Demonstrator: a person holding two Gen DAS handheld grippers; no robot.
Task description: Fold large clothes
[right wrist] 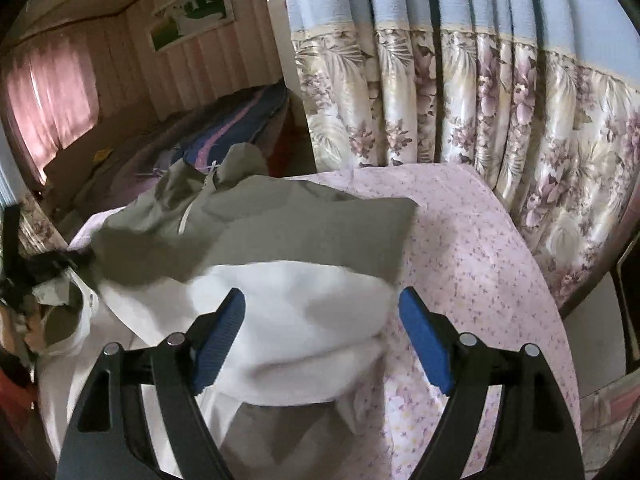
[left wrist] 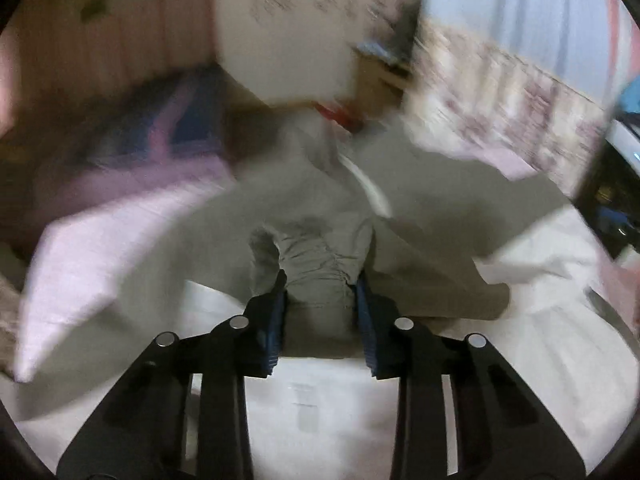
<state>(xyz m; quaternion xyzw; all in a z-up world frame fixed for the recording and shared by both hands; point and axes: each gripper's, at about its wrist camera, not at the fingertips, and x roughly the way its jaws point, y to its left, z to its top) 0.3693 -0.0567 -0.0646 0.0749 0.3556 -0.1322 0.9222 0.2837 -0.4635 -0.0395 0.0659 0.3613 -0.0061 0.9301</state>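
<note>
A large grey jacket with a white lining [left wrist: 420,200] lies spread over a bed. In the left wrist view my left gripper [left wrist: 322,284] is shut on a bunched grey fold of the jacket [left wrist: 316,264]; the view is blurred by motion. In the right wrist view the jacket [right wrist: 280,216] shows its grey outside at the back and its white lining [right wrist: 304,312] in front. My right gripper [right wrist: 322,308] is open and empty, its blue pads [right wrist: 424,340] standing wide apart just above the white lining.
The bed has a pink flowered sheet [right wrist: 472,264]. Flowered curtains [right wrist: 480,112] hang behind it on the right. A second bed with a purple and blue cover [right wrist: 224,136] stands at the back left. Dark clutter [right wrist: 24,280] lies at the left edge.
</note>
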